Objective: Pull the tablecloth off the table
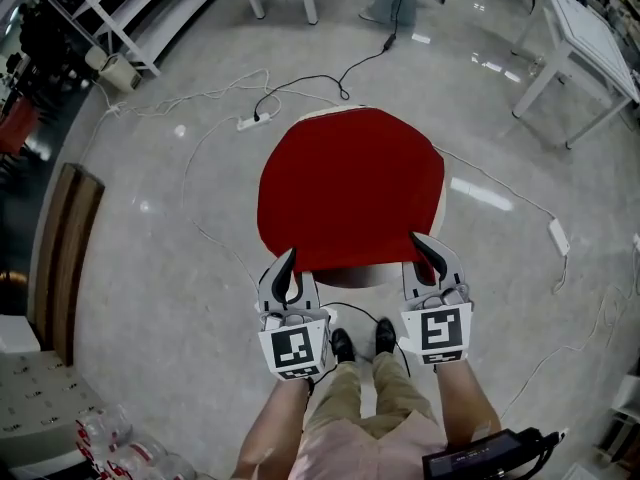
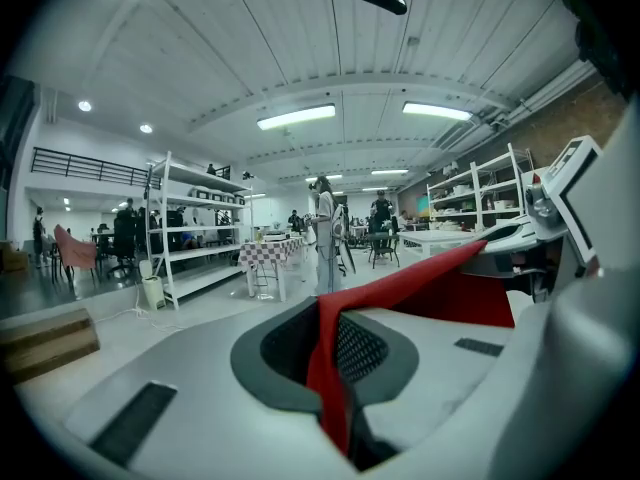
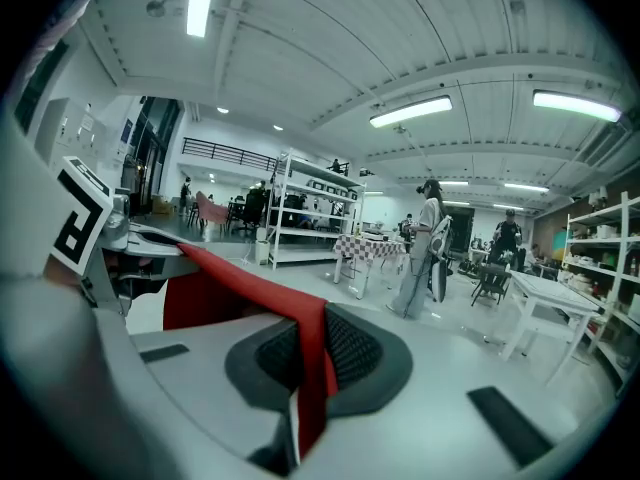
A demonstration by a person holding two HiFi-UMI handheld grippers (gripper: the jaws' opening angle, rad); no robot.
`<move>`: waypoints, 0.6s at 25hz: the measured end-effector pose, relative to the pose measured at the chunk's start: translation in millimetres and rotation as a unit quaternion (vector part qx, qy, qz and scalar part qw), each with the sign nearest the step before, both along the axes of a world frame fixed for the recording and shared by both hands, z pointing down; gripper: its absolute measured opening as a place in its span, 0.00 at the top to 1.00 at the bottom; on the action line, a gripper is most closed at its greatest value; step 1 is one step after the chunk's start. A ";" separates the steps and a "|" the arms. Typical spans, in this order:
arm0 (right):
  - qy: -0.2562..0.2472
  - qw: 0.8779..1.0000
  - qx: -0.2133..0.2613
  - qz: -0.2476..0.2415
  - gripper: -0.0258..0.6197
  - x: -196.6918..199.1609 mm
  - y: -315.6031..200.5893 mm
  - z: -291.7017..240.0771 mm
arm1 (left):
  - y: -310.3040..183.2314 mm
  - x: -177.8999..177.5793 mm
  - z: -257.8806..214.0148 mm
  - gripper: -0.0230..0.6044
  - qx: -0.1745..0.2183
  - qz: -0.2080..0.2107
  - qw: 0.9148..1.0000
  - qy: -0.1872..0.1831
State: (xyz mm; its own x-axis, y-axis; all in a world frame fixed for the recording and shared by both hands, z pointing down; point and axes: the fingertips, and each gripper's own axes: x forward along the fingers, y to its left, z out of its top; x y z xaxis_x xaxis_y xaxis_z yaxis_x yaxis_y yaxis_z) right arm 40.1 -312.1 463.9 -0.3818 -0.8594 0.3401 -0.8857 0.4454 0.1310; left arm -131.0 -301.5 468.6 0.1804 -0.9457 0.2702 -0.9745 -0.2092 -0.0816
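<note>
Khaki trousers (image 1: 365, 398) and black shoes (image 1: 343, 345) sit lowest in the head view. Just above them the left gripper (image 1: 288, 266) and right gripper (image 1: 426, 251) each reach the near edge of the red tablecloth (image 1: 350, 183), one at each near corner. The cloth lies spread over a round table (image 1: 443, 206), whose pale rim shows along the right side. Cables (image 1: 300, 83) and a white power strip (image 1: 252, 121) lie on the shiny floor beyond. From the left gripper view, both jaws are pressed together with a fold of the red tablecloth (image 2: 326, 368) pinched between the dark pads, and the cloth stretches taut to the right toward the other gripper. A standing person (image 2: 325, 233) and shelving (image 2: 195, 228) fill the background. From the right gripper view, the jaws are likewise clamped on a red fold (image 3: 311, 353), which runs off to the left.
</note>
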 end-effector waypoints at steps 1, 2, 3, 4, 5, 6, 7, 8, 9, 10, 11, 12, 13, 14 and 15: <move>0.000 1.000 0.003 0.001 0.92 -0.1 0.1 -4.4 | -0.8 -0.3 -5.2 0.91 0.002 0.000 1.000 0.000; -0.001 1.000 0.006 0.002 0.92 -0.1 0.1 -8.7 | -1.7 -0.6 -10.3 0.91 0.004 0.000 1.000 0.000; -0.001 1.000 0.008 0.003 0.92 -0.2 0.2 -12.8 | -2.5 -0.9 -15.2 0.91 0.007 0.001 1.000 0.000; -0.002 1.000 0.010 0.004 0.92 -0.4 0.3 -16.8 | -3.1 -1.2 -19.8 0.91 0.008 0.002 1.000 0.000; -0.002 1.000 0.012 0.004 0.92 -0.7 0.6 -20.6 | -3.4 -1.5 -24.3 0.91 0.010 0.002 1.000 0.000; -0.003 1.000 0.014 0.004 0.92 -1.0 1.0 -24.1 | -3.5 -1.9 -28.8 0.91 0.011 0.002 1.000 0.001; -0.004 1.000 0.016 0.004 0.92 -1.3 1.5 -27.6 | -3.4 -2.3 -33.2 0.91 0.013 0.001 1.000 0.001; -0.005 1.000 0.018 0.005 0.92 -1.4 2.1 -30.8 | -3.1 -2.5 -37.3 0.91 0.015 -0.001 1.000 0.003; -0.005 1.000 0.020 0.005 0.92 -1.4 2.9 -33.6 | -2.6 -2.7 -40.9 0.91 0.018 -0.002 1.000 0.004; -0.005 1.000 0.022 0.006 0.92 -1.5 3.9 -35.9 | -1.8 -3.0 -43.9 0.91 0.020 -0.002 1.000 0.005; -0.005 1.000 0.024 0.006 0.92 -1.9 5.2 -37.9 | -0.6 -3.6 -46.1 0.91 0.021 -0.002 1.000 0.006; -0.005 1.000 0.025 0.007 0.92 -2.7 6.7 -39.7 | 0.9 -4.4 -47.7 0.91 0.023 -0.001 1.000 0.006; -0.005 1.000 0.026 0.007 0.92 -3.6 8.3 -41.3 | 2.5 -5.3 -49.3 0.91 0.024 -0.001 1.000 0.006; -0.005 1.000 0.027 0.008 0.92 -4.4 9.9 -42.7 | 3.9 -6.0 -50.7 0.91 0.025 -0.001 1.000 0.007; -0.005 1.000 0.027 0.008 0.92 -4.8 11.3 -43.9 | 5.2 -6.5 -52.1 0.91 0.025 0.000 1.000 0.007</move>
